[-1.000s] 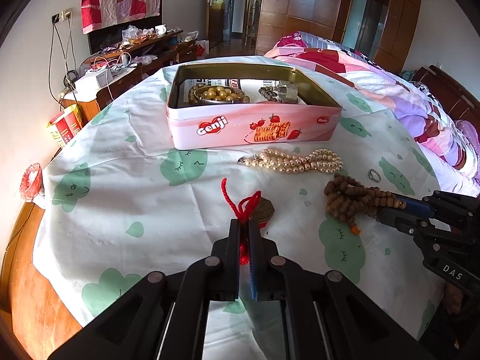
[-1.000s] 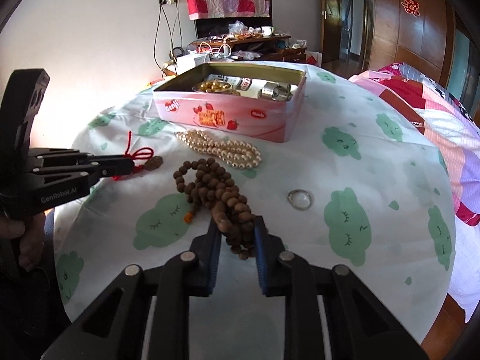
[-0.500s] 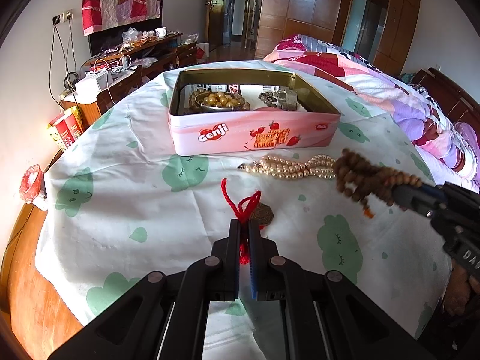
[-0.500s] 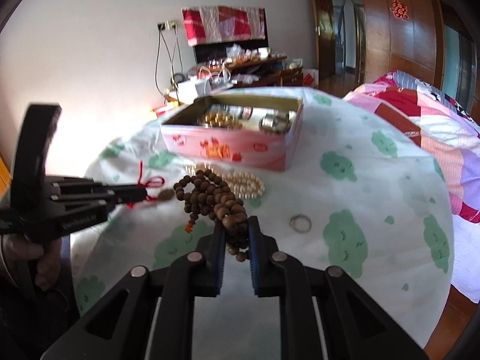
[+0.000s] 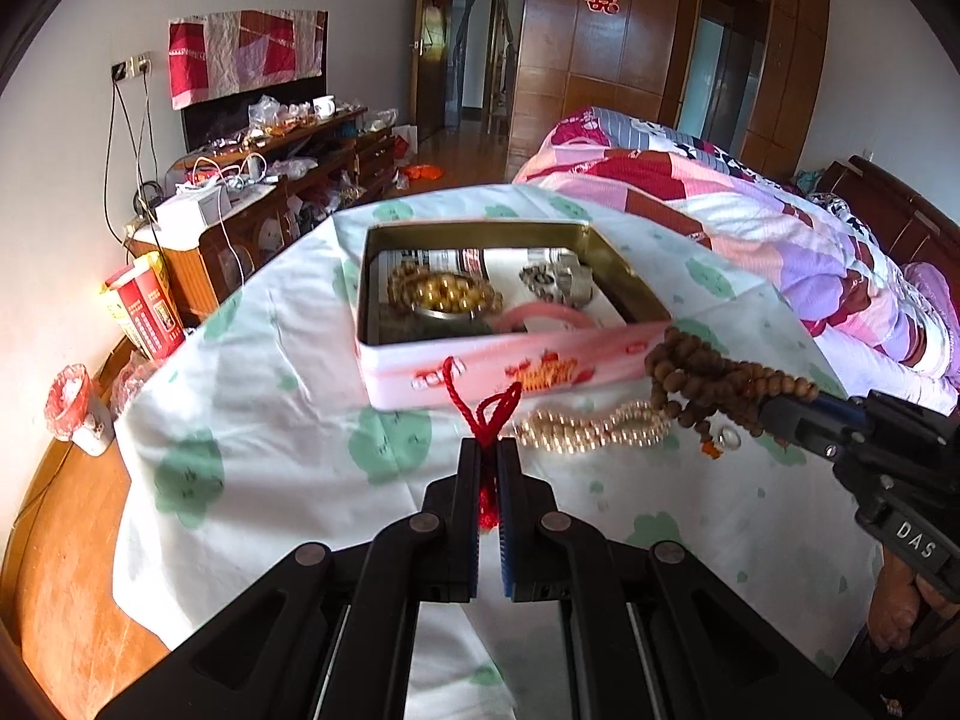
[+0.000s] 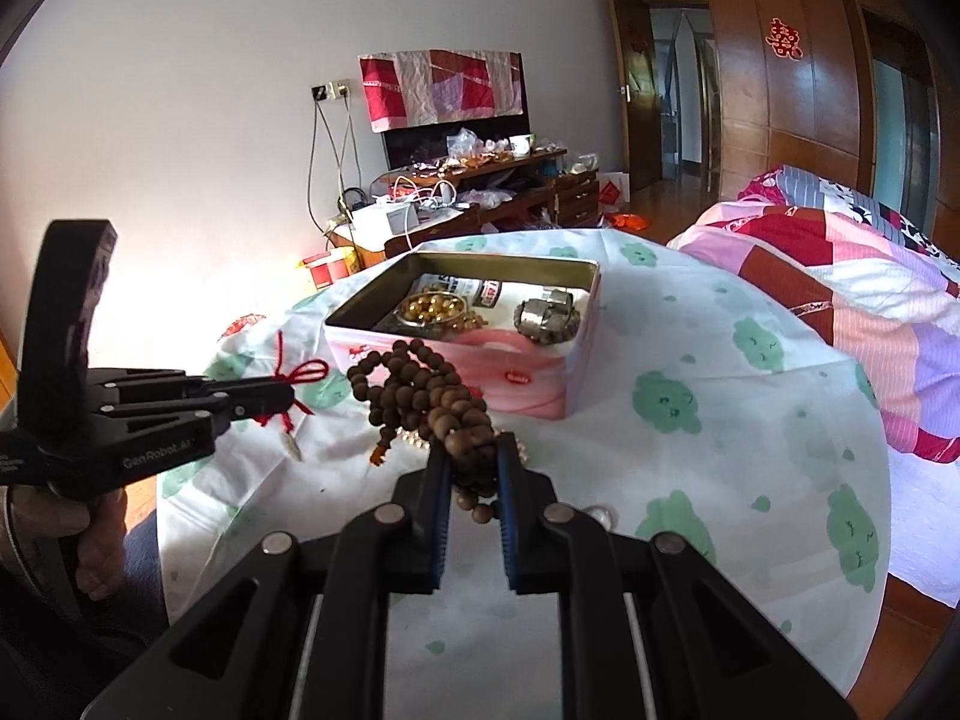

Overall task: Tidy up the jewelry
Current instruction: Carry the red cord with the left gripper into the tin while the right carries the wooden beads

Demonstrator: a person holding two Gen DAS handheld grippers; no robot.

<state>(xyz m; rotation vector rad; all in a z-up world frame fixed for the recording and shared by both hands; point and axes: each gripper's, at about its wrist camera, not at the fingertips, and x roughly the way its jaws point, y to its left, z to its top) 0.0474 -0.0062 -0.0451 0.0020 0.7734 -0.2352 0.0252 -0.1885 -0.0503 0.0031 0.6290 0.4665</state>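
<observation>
Right wrist view: my right tool [image 6: 473,468] clenched on brown bead string [image 6: 429,399], lifted off tabletop [image 6: 690,570]. Pink tin [image 6: 540,384] lies at 12 o'clock, long axis toward 1. Left tool [image 5: 489,468] grips red cord [image 5: 483,414], tin also at 12; both about equally near.

White walls [image 6: 180,120]; wooden wardrobe doors [image 5: 600,60] with red paper emblem; cluttered low wooden cabinet [image 5: 288,180]; bed with patchwork quilt [image 5: 750,210]; wood floor [image 5: 60,540]; bright daylight
</observation>
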